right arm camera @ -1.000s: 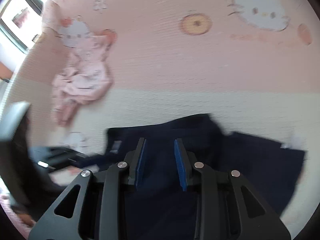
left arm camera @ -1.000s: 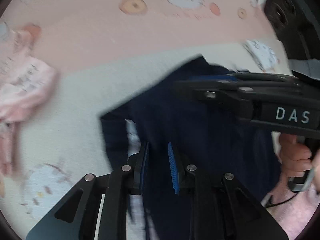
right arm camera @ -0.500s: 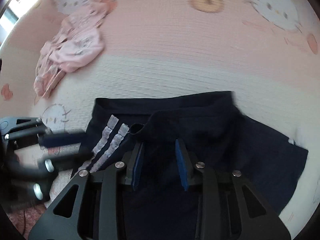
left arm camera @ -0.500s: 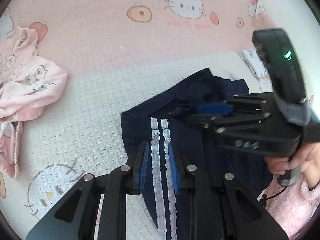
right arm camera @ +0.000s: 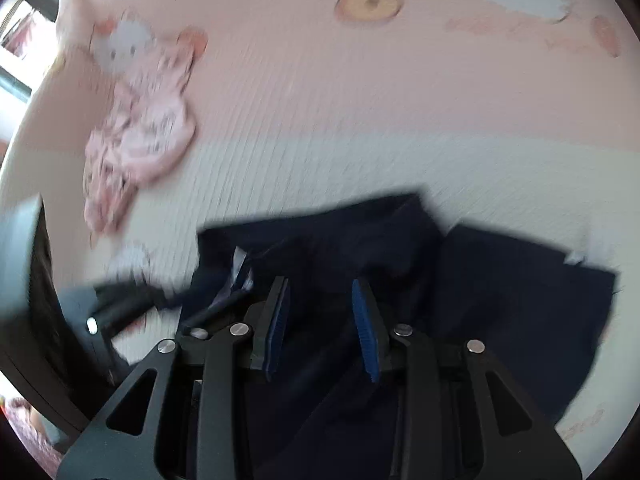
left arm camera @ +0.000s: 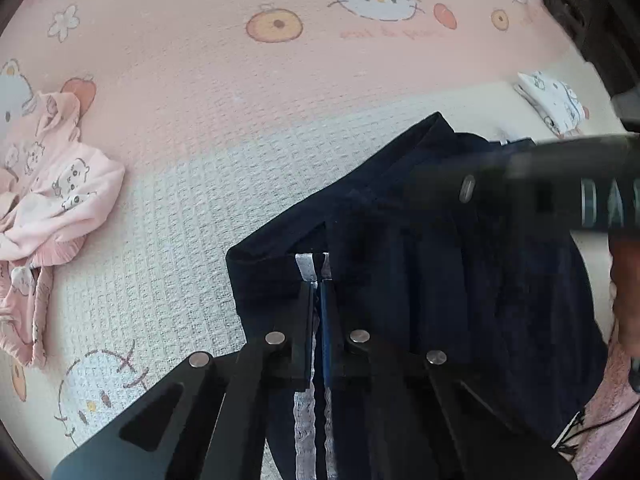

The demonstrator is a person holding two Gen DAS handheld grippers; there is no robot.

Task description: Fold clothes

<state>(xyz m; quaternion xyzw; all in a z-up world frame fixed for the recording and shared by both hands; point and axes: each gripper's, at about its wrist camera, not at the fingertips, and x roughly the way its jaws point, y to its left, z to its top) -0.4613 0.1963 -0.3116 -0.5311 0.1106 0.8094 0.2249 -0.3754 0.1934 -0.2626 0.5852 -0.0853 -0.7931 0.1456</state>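
Off to the far left of the navy garment point(left arm camera: 460, 300) we've got a pink garment point(left arm camera: 60, 200) printed with little animals, lying crumpled and well apart from it. Both lie on the blanket point(left arm camera: 240, 140), which is pink above and white waffle weave below, with cartoon cats and round orange shapes printed on it.

Now in to the navy garment's left edge, and here's the left tool point(left arm camera: 318, 300). Its jaws have just been closing and we see them clenched, pinching the fabric right on the two white stripes point(left arm camera: 308, 268) that run down that side. The stripes show above the pads and again below them, so the cloth is caught between. The garment lies spread flat on the white part of the blanket, with a folded band along its upper left edge.

Over the middle of the navy garment we find the right tool point(right arm camera: 322, 320). Its view is blurred, but the blue pads stand clearly apart: released, with dark cloth beneath them and nothing pressed between.

At the navy garment's right edge we see a hand point(left arm camera: 624, 288) on that tool's grip. Just beyond the upper right corner lies a small white cloth point(left arm camera: 552, 104) with a cat print.
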